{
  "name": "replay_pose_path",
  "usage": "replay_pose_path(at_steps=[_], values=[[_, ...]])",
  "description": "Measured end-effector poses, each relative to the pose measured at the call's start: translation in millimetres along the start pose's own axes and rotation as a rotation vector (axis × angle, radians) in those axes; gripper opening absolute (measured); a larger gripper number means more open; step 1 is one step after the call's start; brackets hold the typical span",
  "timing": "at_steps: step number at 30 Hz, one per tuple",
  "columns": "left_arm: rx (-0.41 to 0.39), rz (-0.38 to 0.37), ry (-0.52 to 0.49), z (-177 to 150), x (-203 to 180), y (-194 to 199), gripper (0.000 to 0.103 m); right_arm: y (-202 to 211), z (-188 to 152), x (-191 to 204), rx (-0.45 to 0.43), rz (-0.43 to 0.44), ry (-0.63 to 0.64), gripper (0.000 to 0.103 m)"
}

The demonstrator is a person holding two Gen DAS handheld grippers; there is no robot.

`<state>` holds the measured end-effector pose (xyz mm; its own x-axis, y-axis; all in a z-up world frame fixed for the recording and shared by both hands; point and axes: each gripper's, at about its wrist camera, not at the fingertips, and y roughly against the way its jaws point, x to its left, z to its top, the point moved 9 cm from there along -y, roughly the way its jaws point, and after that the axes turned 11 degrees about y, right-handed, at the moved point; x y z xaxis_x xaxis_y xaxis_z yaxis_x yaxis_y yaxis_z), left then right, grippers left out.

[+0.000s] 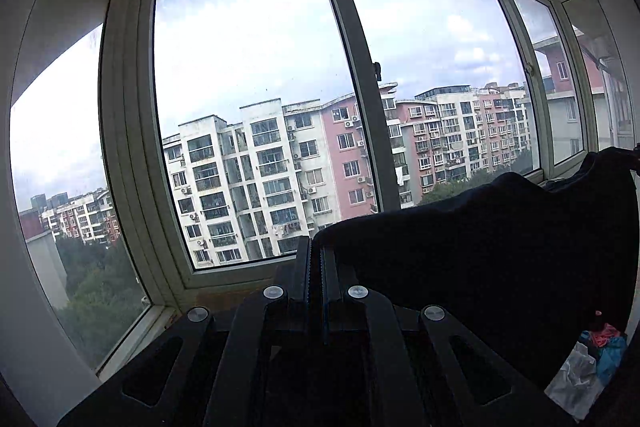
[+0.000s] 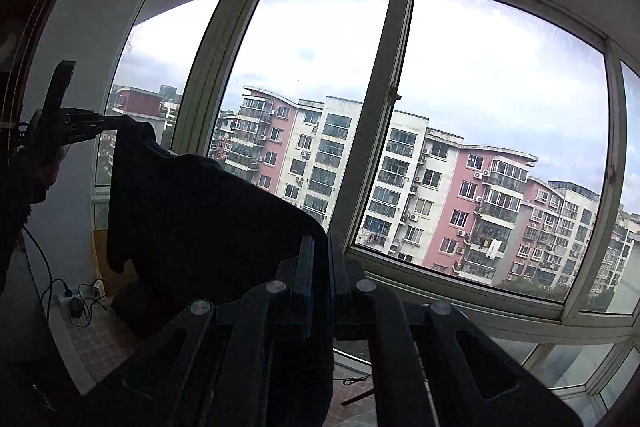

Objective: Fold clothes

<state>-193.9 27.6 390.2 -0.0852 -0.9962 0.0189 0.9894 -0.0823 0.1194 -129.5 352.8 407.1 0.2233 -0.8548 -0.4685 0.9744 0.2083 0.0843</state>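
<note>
Both grippers, left (image 1: pixel 316 259) and right (image 2: pixel 320 255), pinched tight on the top edge of a dark cloth (image 1: pixel 480 247), held up high and stretched between them by the window (image 1: pixel 248 107), likely so it hangs flat for folding.

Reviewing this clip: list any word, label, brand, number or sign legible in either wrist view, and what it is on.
None can be read in either view.
Dark garment, held up between left gripper and right gripper: no print or tag shows.
Apartment blocks outside the window: no signs legible; any lettering is too small.
Crumpled bags low in the left wrist view: any printing is too blurred to read.
</note>
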Motion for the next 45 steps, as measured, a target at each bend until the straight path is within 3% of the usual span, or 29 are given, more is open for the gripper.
replay_pose_path(at_steps=[7, 9, 12, 16, 20, 25, 29, 35, 38, 40, 41, 44, 45], values=[[-0.031, 0.026, -0.072, 39.8, -5.7, -4.4, 0.003, 11.1, 46.0, -15.9, -0.026, -0.063, 0.054, 0.006], [-0.019, 0.046, -0.081, 46.8, -5.2, -13.0, 0.003, -5.2, 45.3, -19.7, 0.000, -0.070, 0.062, 0.006], [0.046, 0.052, -0.086, 32.7, -7.1, -57.7, 0.003, -48.5, 26.7, -27.8, 0.062, -0.057, 0.044, 0.006], [0.198, 0.042, -0.079, -35.5, -5.4, -160.0, 0.003, -138.3, -34.8, -35.7, 0.182, -0.012, -0.023, 0.006], [0.355, 0.032, -0.070, -106.3, -3.2, -262.8, 0.003, -238.0, -123.3, -31.1, 0.334, 0.010, -0.074, 0.006], [0.546, 0.026, -0.101, -244.0, -16.6, -374.2, 0.003, -350.8, -262.9, 6.7, 0.547, 0.039, -0.089, 0.006], [0.696, 0.034, -0.158, -360.0, -29.1, -434.9, 0.003, -407.7, -376.5, 43.3, 0.689, 0.077, -0.076, 0.006], [0.884, 0.082, -0.213, -498.4, -38.6, -484.0, 0.003, -459.5, -496.9, 106.3, 0.860, 0.117, -0.037, 0.006], [0.943, 0.082, -0.236, -535.0, -47.5, -490.6, 0.007, -480.7, -535.3, 125.8, 0.946, 0.120, -0.020, 0.006], [0.963, 0.066, -0.264, -545.2, -55.2, -488.6, 0.008, -483.5, -553.3, 136.2, 1.012, 0.171, -0.059, 0.011], [0.972, 0.057, -0.279, -546.7, -57.8, -486.9, 0.008, -481.1, -559.6, 141.3, 1.041, 0.194, -0.070, 0.020], [0.986, 0.019, -0.351, -542.9, -63.3, -471.9, 0.009, -460.1, -558.9, 146.7, 1.085, 0.209, -0.003, 0.039], [0.989, -0.004, -0.360, -541.1, -65.6, -462.7, 0.010, -450.5, -555.9, 144.6, 1.086, 0.208, 0.011, 0.040]])
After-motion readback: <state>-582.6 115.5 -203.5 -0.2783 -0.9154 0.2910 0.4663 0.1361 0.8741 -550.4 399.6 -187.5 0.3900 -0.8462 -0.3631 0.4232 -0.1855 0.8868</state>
